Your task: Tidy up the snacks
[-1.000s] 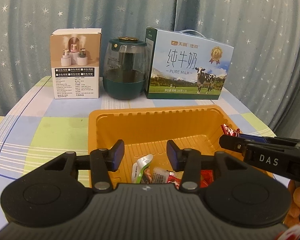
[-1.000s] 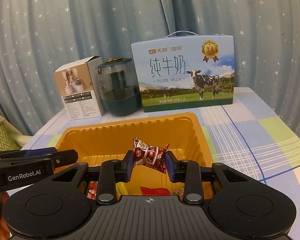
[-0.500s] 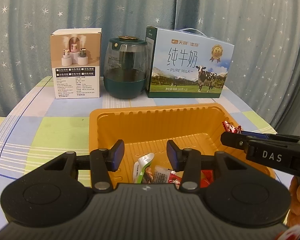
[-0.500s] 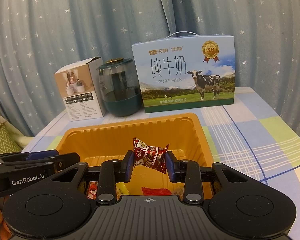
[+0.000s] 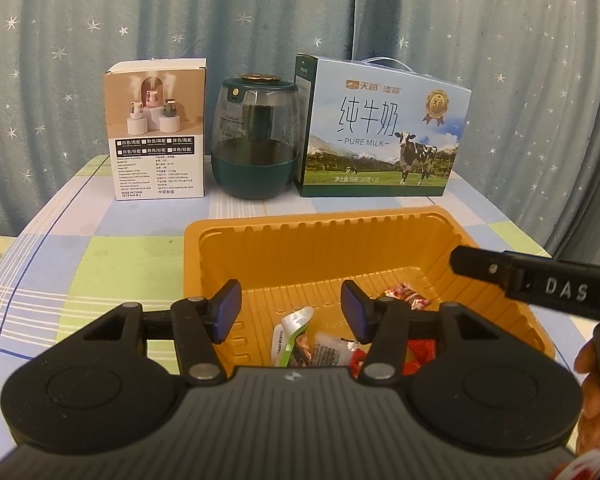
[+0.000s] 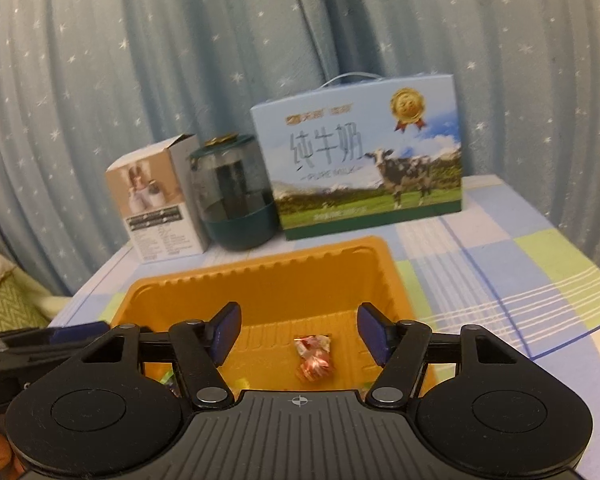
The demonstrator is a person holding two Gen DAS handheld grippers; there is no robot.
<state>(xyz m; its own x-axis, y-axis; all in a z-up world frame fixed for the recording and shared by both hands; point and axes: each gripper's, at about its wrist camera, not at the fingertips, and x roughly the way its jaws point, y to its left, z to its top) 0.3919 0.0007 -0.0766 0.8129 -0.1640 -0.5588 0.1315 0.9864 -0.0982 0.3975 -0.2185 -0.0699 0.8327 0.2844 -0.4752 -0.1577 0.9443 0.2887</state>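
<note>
The right gripper stands with its jaws spread wide, nothing between them, low in the centre of the right wrist frame. Right there in the gap sits the red-wrapped candy, lying on the floor of the orange tray, clear of both blue pads. The view is a touch blurred, so the wrapper's print can't be read.

Over on the left wrist view, the left gripper is spread apart as well, holding nothing, hovering over the near part of the orange tray. Below its fingers, at lower centre, lies a little heap of snacks: a green and white packet, a clear wrapper beside it, and red wrappers partly hidden behind the right finger. The red-wrapped candy shows further right on the tray floor, under the dark finger marked DAS reaching in from the right edge.

Across the back of the checked tablecloth, in the upper half of the frame, three things stand in a row: a humidifier box at the left, a dark green jar in the middle, and a milk carton with a cow on it at the right. A star-dotted curtain hangs behind them.
</note>
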